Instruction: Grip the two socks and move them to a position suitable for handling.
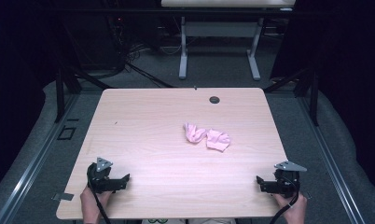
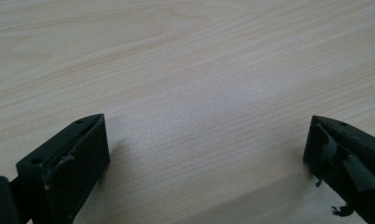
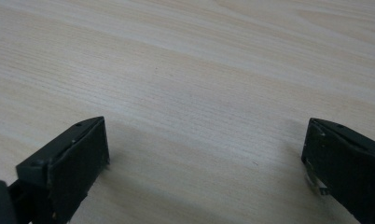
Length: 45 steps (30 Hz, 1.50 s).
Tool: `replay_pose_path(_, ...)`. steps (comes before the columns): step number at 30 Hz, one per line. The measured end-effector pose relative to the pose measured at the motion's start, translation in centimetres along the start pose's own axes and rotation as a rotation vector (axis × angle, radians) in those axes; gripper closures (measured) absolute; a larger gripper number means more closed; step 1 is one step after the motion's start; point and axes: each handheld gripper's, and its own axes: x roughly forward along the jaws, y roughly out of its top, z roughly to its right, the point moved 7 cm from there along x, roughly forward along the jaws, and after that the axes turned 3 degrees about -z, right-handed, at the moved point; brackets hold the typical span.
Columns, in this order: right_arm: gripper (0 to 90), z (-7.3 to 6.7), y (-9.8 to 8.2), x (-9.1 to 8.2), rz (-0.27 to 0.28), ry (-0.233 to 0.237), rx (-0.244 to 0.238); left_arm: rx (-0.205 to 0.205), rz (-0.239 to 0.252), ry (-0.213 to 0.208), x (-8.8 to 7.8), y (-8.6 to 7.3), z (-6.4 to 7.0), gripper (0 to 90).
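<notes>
I see 2 pink socks (image 1: 207,136) right of center on the tabletop (image 1: 143,135), nearer my right tool (image 1: 260,181); left tool (image 1: 126,179) farther, both tools open and empty.

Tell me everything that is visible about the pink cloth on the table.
In the high view the pink cloth lies a little right of the middle of the light wooden table, nearer the far edge than the near one. It looks like soft, thin fabric, pale pink, crumpled into two small lumps side by side that touch or nearly touch; whether they are one piece or two I cannot tell. It rests flat on the table, and nothing else touches it.
</notes>
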Motion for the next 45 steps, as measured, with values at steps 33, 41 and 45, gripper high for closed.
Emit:
replay_pose_path(33,0.0,-3.5,4.6,0.1,-0.091,0.133,-0.082,-0.020,0.002,0.015,0.0,0.0,-0.1,0.7)
replay_pose_path(41,0.1,-6.5,8.9,1.4,-0.110,0.190,-0.169,-0.018,0.000,0.015,0.0,0.0,-0.1,0.7)
replay_pose_path(45,1.5,-7.6,10.9,2.4,-0.136,0.219,-0.199,-0.018,-0.001,0.014,0.0,0.0,-0.1,0.7)
